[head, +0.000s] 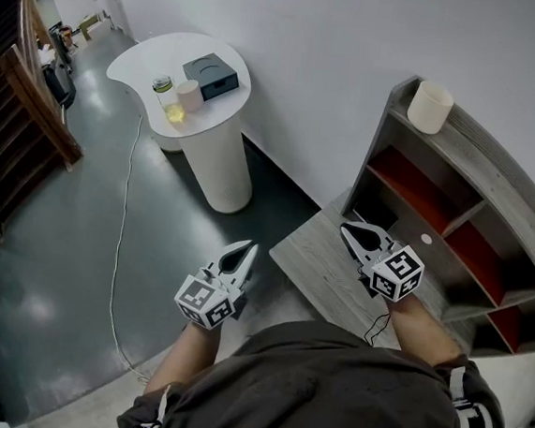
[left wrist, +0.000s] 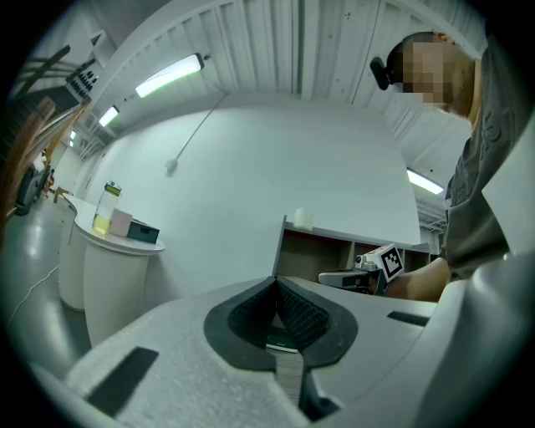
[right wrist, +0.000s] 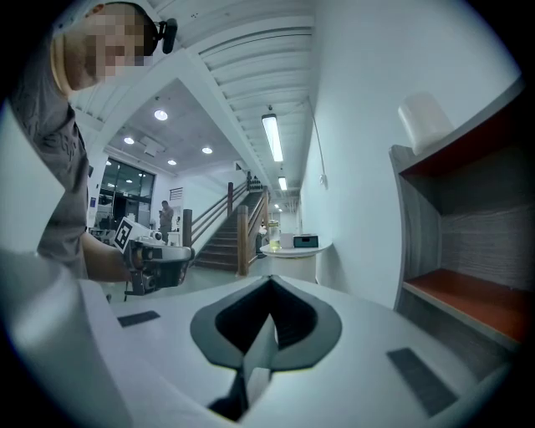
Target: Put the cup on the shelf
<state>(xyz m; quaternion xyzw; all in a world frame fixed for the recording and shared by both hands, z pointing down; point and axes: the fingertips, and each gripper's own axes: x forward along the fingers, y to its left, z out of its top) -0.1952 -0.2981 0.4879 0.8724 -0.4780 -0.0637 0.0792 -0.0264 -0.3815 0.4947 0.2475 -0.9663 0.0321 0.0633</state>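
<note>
Clock bearings are taken from the person's stance, with twelve straight ahead.

1. The cup [head: 430, 106], cream-coloured, stands upright on the top board of the shelf [head: 486, 145], near that board's left end, at about one o'clock. Nothing touches it, and both tools are well apart from it.

2. The left tool [head: 248, 247] is held level in front of the person's body over the dark floor, pointing to about twelve. Its own view shows the jaws pressed together at the tip with nothing between them.

3. The right tool [head: 349, 228] points to about eleven and is held over the shelf's low grey ledge [head: 315, 260], just in front of the open compartments with red floors. Its jaws also meet at the tip and carry nothing.

4. A white pedestal worktop [head: 156, 56] stands against the wall at about eleven o'clock, well apart from the shelf. On it sit a glass jar [head: 166, 95] with yellowish contents, a pinkish container [head: 189, 94] just beside the jar, and a dark box [head: 210, 74] behind them.

5. A pale cable [head: 121, 222] runs along the floor from the base of the worktop towards the person.
</note>
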